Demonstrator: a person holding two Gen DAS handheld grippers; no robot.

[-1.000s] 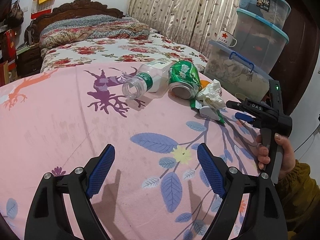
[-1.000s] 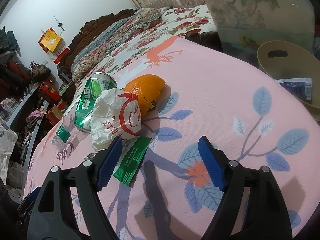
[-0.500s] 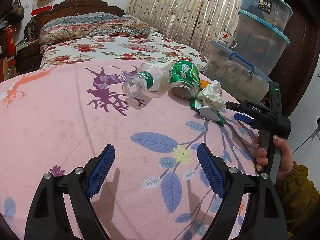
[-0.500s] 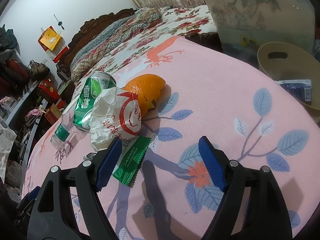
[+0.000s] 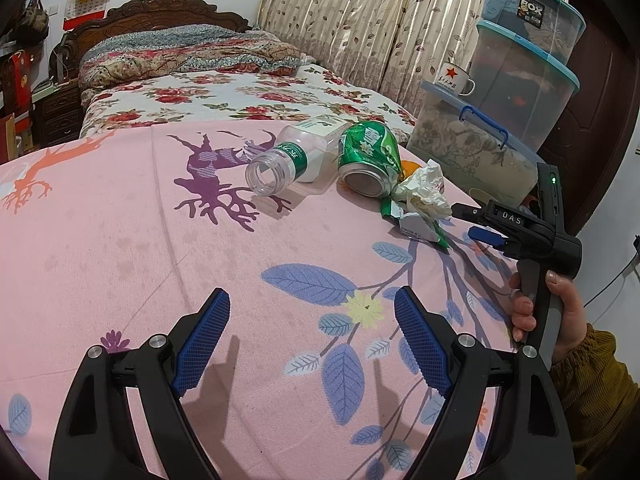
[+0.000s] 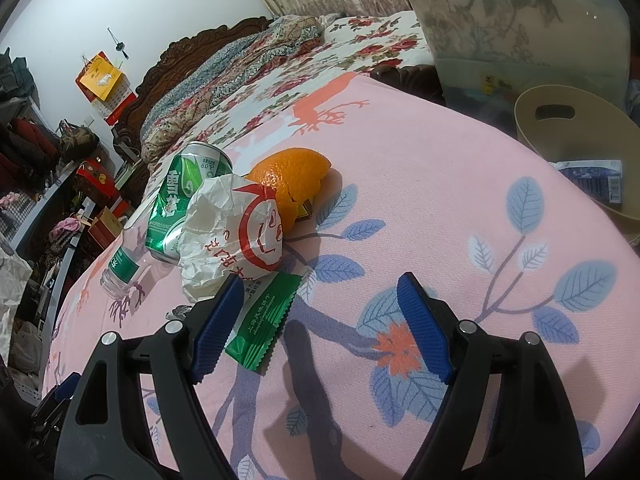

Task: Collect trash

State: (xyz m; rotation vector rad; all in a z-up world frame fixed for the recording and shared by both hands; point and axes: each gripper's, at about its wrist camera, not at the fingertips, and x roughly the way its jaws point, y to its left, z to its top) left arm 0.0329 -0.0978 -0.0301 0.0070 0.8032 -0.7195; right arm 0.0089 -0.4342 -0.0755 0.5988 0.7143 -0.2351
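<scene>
A carved wooden bed (image 5: 168, 52) is standing at eleven o'clock; leaf-patterned curtains (image 5: 360, 20) are hanging at twelve; storage boxes (image 5: 520, 64) are stacking at two.

A bench (image 5: 120, 248) draped in a pink cloth (image 6: 420, 184) printed with leaves and deer carries a small heap of rubbish near its far right edge. There lie an uncapped clear bottle (image 5: 292, 156) on its side, touching a dented green can (image 5: 368, 156), then a crumpled paper wrapper (image 6: 236, 228), an orange peel (image 6: 296, 180) and a flat green packet (image 6: 264, 320). All lie close together.
</scene>
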